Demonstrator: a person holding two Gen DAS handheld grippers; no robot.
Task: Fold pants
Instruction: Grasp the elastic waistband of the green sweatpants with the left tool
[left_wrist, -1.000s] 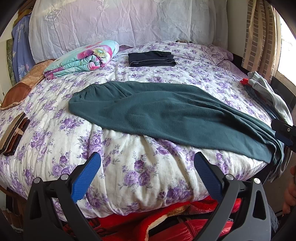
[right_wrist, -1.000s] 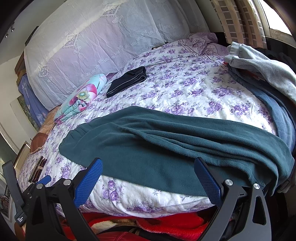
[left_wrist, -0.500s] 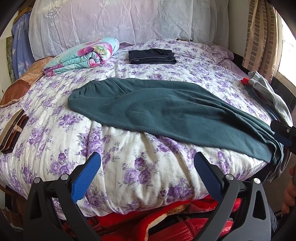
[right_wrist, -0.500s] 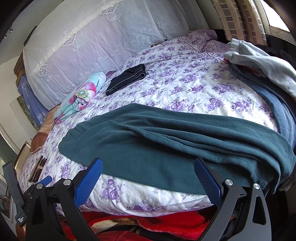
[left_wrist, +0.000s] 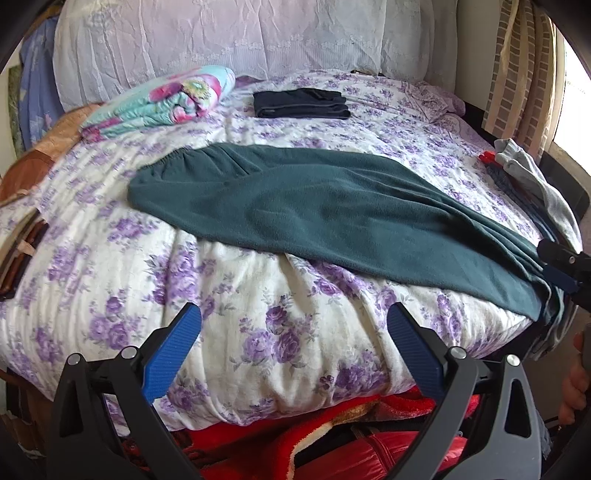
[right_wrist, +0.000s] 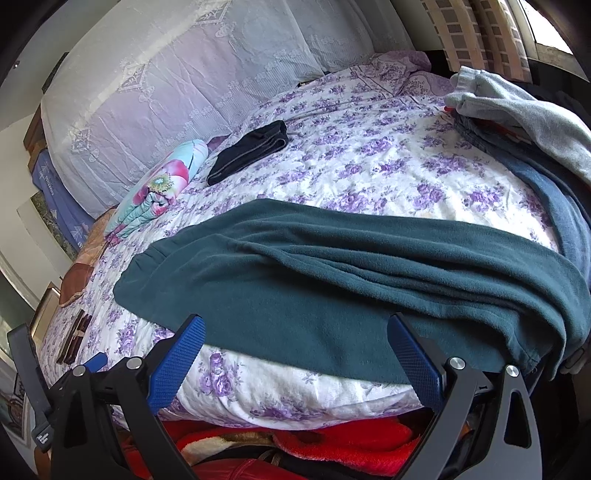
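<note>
**Teal pants spread across the floral bed, both tongs released**

Purple-flowered bedding (left_wrist: 229, 295) fills both views, with a red blanket (left_wrist: 295, 435) showing under its near edge at 6 o'clock. Nearest the left wrist camera, the left tongs (left_wrist: 294, 343) stand spread wide with nothing between the blue pads, over bare quilt. The right tongs (right_wrist: 297, 350) are likewise released and empty, poised at the near hem of the teal pants (left_wrist: 332, 210); whether the pads touch the cloth I cannot tell.

Beyond them the pants lie lengthwise across the bed, waistband toward 10 o'clock, legs running to 3 o'clock and draping over the bed's edge. At 2 o'clock sits a pile of grey and blue clothes (right_wrist: 517, 118). Farther off, a folded dark garment (left_wrist: 301, 103) lies at 12 o'clock, a rolled flowery quilt (left_wrist: 166, 99) at 11 o'clock, and a white lace cover (left_wrist: 221, 37) stands behind.
</note>
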